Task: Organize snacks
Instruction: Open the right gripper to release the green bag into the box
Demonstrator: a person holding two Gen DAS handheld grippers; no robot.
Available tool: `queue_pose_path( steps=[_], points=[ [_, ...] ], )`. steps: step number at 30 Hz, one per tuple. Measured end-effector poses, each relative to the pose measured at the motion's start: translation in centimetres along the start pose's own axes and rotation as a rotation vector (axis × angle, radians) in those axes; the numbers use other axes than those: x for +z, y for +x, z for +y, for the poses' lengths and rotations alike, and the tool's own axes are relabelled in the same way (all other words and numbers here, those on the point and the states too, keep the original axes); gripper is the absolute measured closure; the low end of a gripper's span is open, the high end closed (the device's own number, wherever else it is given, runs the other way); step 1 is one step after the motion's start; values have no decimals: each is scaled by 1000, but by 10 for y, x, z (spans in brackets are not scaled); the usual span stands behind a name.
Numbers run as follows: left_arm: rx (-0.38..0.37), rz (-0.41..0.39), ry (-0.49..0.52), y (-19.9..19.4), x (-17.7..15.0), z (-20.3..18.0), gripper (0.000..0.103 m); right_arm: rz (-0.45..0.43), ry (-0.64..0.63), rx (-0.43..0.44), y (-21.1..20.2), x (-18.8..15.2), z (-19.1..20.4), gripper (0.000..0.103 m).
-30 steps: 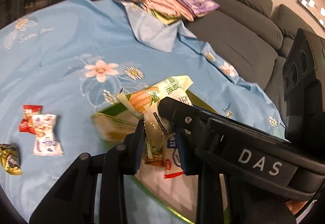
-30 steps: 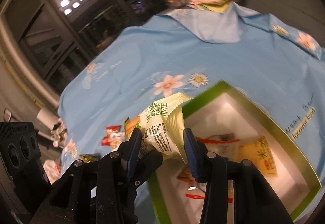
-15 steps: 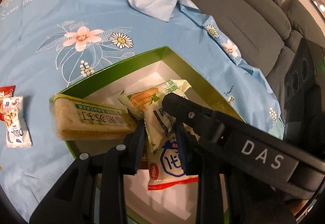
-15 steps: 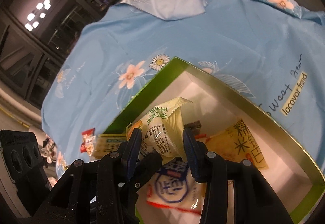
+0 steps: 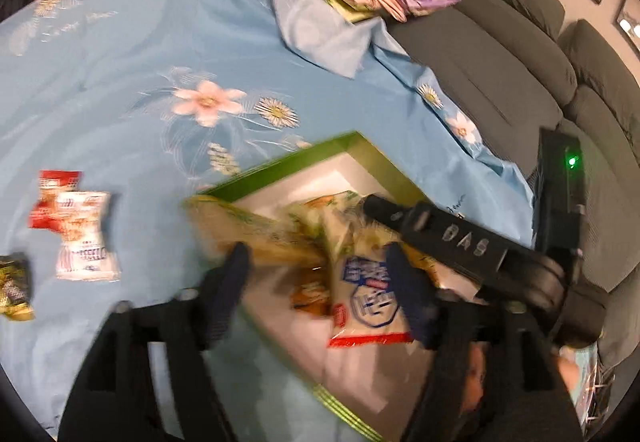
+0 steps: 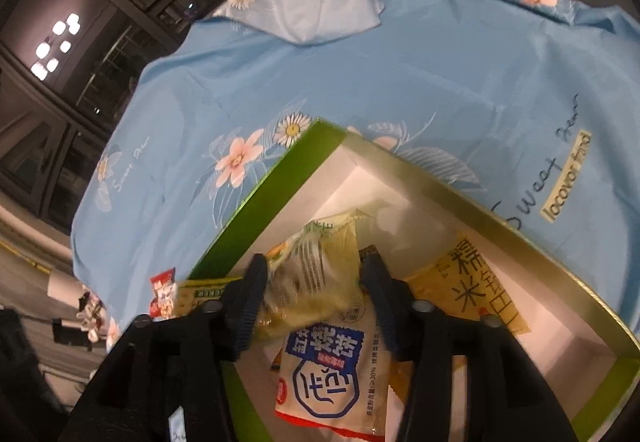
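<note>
Green-rimmed box (image 6: 256,201) sits on the blue flowered cloth (image 5: 120,81) over the counter; both pairs of jaws hang over its near end. Already inside: white-and-blue packet (image 6: 328,366) flat on the box floor below the jaws, yellow packet (image 6: 468,282) to their right.

Pale green carrot-print packet (image 6: 316,274): lies between the right gripper (image 6: 316,298) jaws, tilted, lower end over the white-and-blue packet. Right jaws have just been opening; a gap shows at the right pad, contact at the left pad unclear through blur. Read as released, packet dropping or just dropped.

Long wafer pack (image 5: 248,234): just ahead of the left gripper (image 5: 320,282) jaws, its left end over the box rim. Left jaws have just been opening and stand spread wide, nothing pressed between them. Frame blurred; cannot tell if the pack has settled.

Step in hand, judged: release of both items into the box. To do it well: keep both jaws spread and lift straight back so no pad drags a wrapper out. Check the wafer pack ends up fully inside the rim, not propped on it; nudge it inward if so.

Remaining, well left of the left jaws on the cloth: red-and-white packets (image 5: 76,226), gold-wrapped piece (image 5: 14,290). Judged next pickups.
</note>
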State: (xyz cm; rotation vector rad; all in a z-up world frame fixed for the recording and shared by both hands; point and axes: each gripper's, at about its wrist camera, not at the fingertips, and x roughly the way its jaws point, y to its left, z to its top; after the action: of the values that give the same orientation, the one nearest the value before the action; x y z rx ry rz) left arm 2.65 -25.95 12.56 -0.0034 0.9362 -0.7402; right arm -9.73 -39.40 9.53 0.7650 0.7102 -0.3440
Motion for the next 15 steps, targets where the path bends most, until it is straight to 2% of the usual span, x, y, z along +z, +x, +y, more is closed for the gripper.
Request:
queue_pose_path(
  steps=[1, 2, 5, 10, 15],
  points=[
    [24, -9, -12, -8, -1, 8, 12, -22, 10, -26, -3, 0, 0, 31],
    [54, -23, -31, -19, -2, 19, 10, -52, 15, -55, -7, 0, 2, 28],
    [154, -49, -114, -52, -6, 57, 10, -113, -15, -96, -18, -2, 10, 28],
    [268, -111, -290, -111, -29, 121, 8, -136, -69, -53, -26, -6, 31, 27],
    [346, -189, -426, -150, -65, 164, 5, -130, -193, 12, -26, -20, 71, 27]
  ],
)
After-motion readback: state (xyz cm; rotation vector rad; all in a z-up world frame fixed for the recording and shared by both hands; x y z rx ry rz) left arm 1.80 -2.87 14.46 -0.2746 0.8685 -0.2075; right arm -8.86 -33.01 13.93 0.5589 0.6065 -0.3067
